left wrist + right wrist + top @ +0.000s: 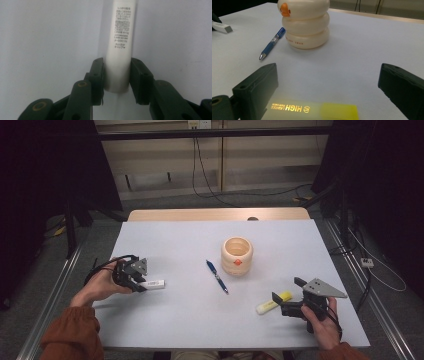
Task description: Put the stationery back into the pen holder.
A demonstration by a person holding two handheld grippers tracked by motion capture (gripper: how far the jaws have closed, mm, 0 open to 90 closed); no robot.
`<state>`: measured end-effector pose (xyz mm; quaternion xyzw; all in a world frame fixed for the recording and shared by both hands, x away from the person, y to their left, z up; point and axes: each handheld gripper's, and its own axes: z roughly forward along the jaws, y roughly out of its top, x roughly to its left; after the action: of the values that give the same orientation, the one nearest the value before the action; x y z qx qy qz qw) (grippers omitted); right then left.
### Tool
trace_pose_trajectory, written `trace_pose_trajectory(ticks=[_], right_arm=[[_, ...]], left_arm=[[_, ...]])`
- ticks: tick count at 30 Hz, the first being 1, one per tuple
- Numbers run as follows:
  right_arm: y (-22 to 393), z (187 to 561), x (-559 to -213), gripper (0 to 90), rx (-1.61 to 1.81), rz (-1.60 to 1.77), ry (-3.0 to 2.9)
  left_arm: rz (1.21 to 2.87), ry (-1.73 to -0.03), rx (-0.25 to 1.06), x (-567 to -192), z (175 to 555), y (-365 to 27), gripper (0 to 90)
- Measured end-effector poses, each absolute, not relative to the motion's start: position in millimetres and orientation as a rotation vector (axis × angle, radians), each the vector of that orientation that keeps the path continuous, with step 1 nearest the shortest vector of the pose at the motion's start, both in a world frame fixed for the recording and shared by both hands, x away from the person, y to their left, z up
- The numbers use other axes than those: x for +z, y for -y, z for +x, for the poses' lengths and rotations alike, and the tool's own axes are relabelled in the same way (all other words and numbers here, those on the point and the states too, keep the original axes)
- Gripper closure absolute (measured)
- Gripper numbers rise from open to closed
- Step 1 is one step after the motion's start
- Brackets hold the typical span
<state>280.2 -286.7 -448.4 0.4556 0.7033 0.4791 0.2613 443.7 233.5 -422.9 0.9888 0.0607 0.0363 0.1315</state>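
Clamping onto the white glue stick (120, 47) at the worktop's (190, 320) left side, the left gripper (117, 75) pinches its end. Right gripper (328, 85) gapes wide over the yellow highlighter (317, 111) lying at the right.

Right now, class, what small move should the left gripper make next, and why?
Probably lift. The left gripper has its pads against both sides of the white tube, which lies flat on the table; a short rise would likely test the grip.
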Motion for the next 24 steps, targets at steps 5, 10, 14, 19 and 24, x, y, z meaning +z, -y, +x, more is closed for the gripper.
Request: trace_pose_trajectory(ticks=[5, 10, 14, 19, 24], right_arm=[[286.7, 280.3, -448.4, 2.9, 1.299, 1.236, -1.902], [287.0, 280.5, -448.5, 2.8, 1.298, 1.236, -1.902], [286.4, 280.5, -448.5, 2.9, 1.299, 1.236, -1.904], [286.6, 280.4, -448.5, 2.8, 1.298, 1.237, -1.902], [286.3, 280.5, -448.5, 2.8, 1.298, 1.236, -1.904]], left_arm=[[2.862, -0.253, 0.088, -422.5, 444.8, -234.0, 67.2], [2.810, -0.353, 0.060, -422.3, 443.8, -237.0, 67.4], [2.766, -0.405, 0.056, -416.9, 444.1, -241.3, 67.5], [2.681, -0.456, 0.060, -409.1, 441.0, -246.9, 67.5], [2.634, -0.515, 0.037, -406.5, 436.1, -249.3, 67.5]])
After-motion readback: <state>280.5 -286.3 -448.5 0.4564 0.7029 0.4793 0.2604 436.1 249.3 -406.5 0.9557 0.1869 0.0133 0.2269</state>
